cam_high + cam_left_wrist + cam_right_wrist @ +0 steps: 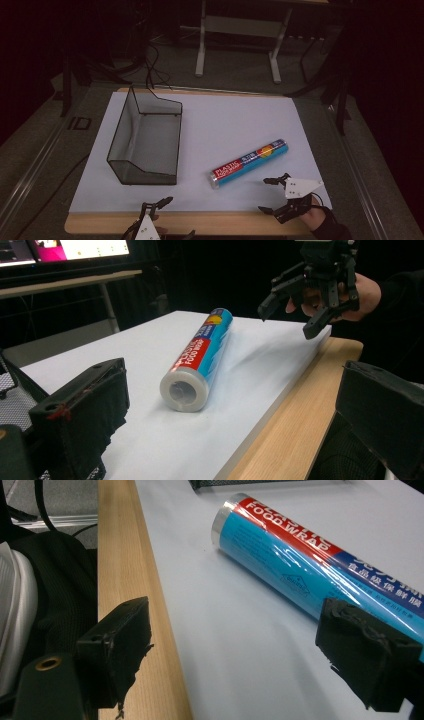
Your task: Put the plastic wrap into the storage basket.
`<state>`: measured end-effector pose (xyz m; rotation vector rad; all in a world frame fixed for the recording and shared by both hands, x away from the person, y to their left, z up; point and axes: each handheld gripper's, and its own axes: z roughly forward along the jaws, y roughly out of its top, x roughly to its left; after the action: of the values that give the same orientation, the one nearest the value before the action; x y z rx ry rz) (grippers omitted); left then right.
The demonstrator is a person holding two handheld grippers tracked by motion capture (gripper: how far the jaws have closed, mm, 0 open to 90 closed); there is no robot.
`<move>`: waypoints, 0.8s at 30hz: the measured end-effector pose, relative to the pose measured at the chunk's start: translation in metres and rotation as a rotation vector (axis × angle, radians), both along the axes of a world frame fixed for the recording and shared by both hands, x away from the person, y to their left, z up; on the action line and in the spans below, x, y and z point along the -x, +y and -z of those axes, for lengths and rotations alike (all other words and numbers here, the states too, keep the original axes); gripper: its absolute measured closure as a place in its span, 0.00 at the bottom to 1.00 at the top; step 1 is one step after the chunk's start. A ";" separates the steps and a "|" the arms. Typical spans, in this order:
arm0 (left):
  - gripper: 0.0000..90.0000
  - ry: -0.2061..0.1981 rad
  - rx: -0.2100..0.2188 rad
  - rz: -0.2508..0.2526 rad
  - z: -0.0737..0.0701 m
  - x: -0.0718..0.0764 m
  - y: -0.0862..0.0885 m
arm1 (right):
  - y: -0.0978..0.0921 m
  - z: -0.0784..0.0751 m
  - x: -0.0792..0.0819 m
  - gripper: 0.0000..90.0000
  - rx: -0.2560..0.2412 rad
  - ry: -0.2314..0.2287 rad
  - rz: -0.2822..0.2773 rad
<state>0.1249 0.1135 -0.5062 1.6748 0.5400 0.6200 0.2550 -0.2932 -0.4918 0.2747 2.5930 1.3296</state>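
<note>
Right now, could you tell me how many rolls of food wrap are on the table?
1. The roll of food wrap lies on its side on the white sheet, right of the wire basket, just ahead of the right gripper.

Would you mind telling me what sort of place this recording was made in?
Probably a lab or workshop set up for recording: a wooden table under a white sheet, lit monitors on a desk behind, and cables across the floor.
</note>
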 end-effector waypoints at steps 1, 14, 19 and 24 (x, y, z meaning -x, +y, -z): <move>0.01 -0.001 0.004 0.005 0.000 0.000 0.000 | 0.000 -0.001 0.000 0.16 -0.006 -0.008 -0.001; 0.01 -0.009 0.007 0.000 -0.001 0.000 0.001 | -0.004 -0.012 0.000 0.13 0.060 0.054 -0.021; 0.01 -0.011 0.009 -0.008 -0.001 -0.002 0.002 | 0.000 -0.016 -0.002 0.13 0.167 0.077 -0.033; 0.01 -0.012 0.015 -0.010 -0.001 -0.002 0.004 | 0.001 -0.026 -0.009 0.13 0.225 0.048 -0.041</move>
<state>0.1270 0.1173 -0.5049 1.6539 0.5434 0.6319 0.2639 -0.2923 -0.4655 0.2190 2.7714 1.0414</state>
